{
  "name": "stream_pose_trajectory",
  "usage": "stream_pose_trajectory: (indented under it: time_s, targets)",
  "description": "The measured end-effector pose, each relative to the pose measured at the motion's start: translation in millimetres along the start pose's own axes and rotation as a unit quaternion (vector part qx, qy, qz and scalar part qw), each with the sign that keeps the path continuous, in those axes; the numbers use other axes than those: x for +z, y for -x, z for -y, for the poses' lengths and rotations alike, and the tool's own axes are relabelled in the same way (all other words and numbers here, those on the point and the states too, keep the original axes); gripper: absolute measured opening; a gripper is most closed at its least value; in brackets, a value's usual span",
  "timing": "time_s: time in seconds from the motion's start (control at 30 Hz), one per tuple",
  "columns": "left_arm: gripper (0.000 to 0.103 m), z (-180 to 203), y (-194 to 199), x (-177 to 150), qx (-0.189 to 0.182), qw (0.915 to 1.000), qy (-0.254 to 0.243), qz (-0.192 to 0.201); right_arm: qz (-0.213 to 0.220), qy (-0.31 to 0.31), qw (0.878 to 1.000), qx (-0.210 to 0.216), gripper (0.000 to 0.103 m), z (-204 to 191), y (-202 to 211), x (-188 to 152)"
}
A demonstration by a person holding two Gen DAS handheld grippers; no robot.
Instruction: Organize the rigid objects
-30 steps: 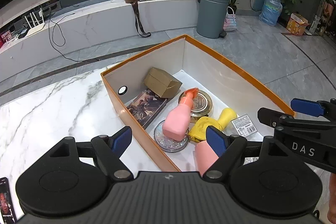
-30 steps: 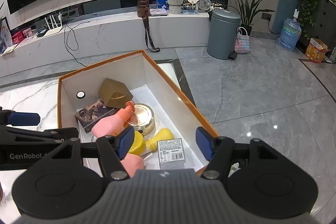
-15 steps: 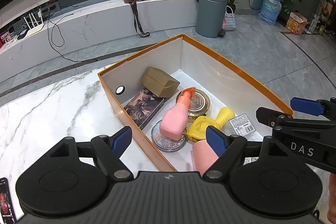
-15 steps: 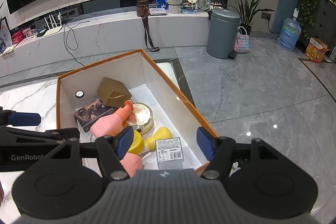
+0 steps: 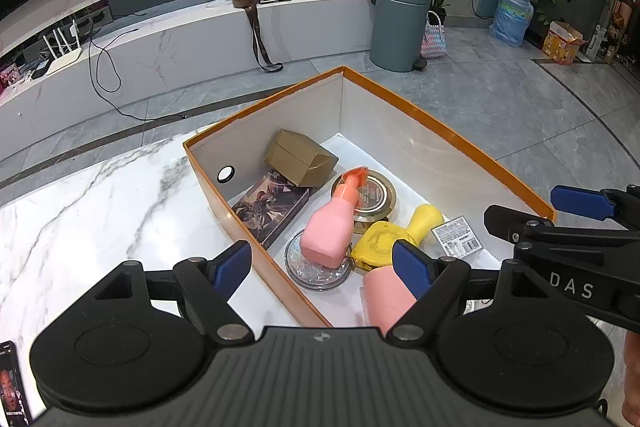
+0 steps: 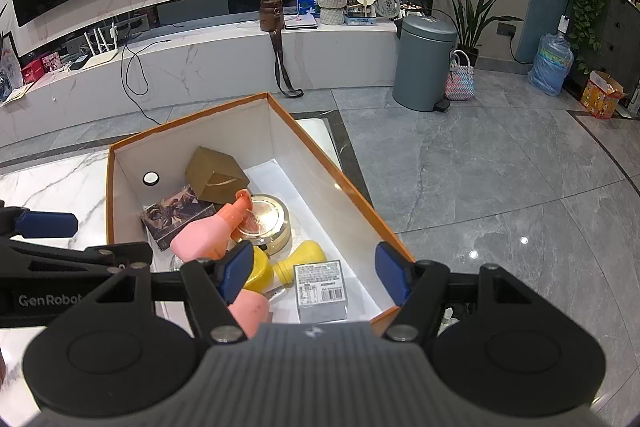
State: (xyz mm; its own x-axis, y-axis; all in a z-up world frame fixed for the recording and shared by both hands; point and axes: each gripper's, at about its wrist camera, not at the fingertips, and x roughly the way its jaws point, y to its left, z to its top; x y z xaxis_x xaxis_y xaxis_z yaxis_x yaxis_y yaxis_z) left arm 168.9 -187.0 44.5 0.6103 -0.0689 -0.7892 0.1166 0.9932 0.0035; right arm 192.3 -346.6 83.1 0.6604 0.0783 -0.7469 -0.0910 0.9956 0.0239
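I took the orange box (image 5: 448,141) on the marble table (image 5: 80,219) as my landmark, and I saw all the objects of the task already inside it. At the far end of the box lay a golden-brown carton (image 5: 300,157), tilted, and just beside it, against the left wall, a dark printed box (image 5: 272,209) lay flat. In the middle of the box a pink pump bottle (image 5: 332,223) was lying on its side, with its orange nozzle over a round gold tin (image 5: 378,199) and its base over a round glitter case (image 5: 316,267). Nearer to me inside the box there was a yellow object (image 5: 384,237) with a thick handle, and a small clear case with a printed label (image 6: 320,285) close to the right wall. A second pink object (image 5: 386,297) stood at the near end, partly hidden behind my left finger pad. My left gripper (image 5: 322,265) hung over the near left wall of the box, its jaws apart and holding nothing. My right gripper (image 6: 316,273) hung over the near right part of the box, also released: the labelled case showed between its blue pads, but the pads were above it and did not press on it.
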Motion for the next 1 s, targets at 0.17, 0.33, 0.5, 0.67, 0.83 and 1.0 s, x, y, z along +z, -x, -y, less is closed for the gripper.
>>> stream_pose_trajectory:
  time_s: [0.17, 0.33, 0.5, 0.67, 0.83, 1.0]
  targets:
    - [0.094, -0.2, 0.0, 0.4, 0.0, 1.0, -0.001, 0.001, 0.0, 0.0, 1.0, 0.0, 0.067, -0.3, 0.0, 0.1]
    - [0.094, 0.7, 0.2, 0.3, 0.0, 1.0, -0.001, 0.0, 0.0, 0.0, 1.0, -0.001, 0.067, -0.1, 0.2, -0.5]
    - [0.094, 0.9, 0.3, 0.2, -0.001, 1.0, -0.001, 0.001, 0.0, 0.0, 1.0, -0.001, 0.068, 0.0, 0.3, -0.5]
    - [0.094, 1.8, 0.7, 0.1, -0.001, 1.0, -0.003, 0.0, 0.0, 0.0, 1.0, -0.001, 0.068, 0.0, 0.2, -0.4]
    - [0.094, 3.0, 0.9, -0.1, -0.001, 1.0, -0.003, 0.0, 0.0, -0.001, 1.0, -0.001, 0.068, 1.5, 0.4, -1.5]
    - [0.094, 2.9, 0.8, -0.1, -0.002, 1.0, -0.001, -0.001, -0.001, 0.0, 1.0, -0.002, 0.068, 2.6, 0.6, -2.1]
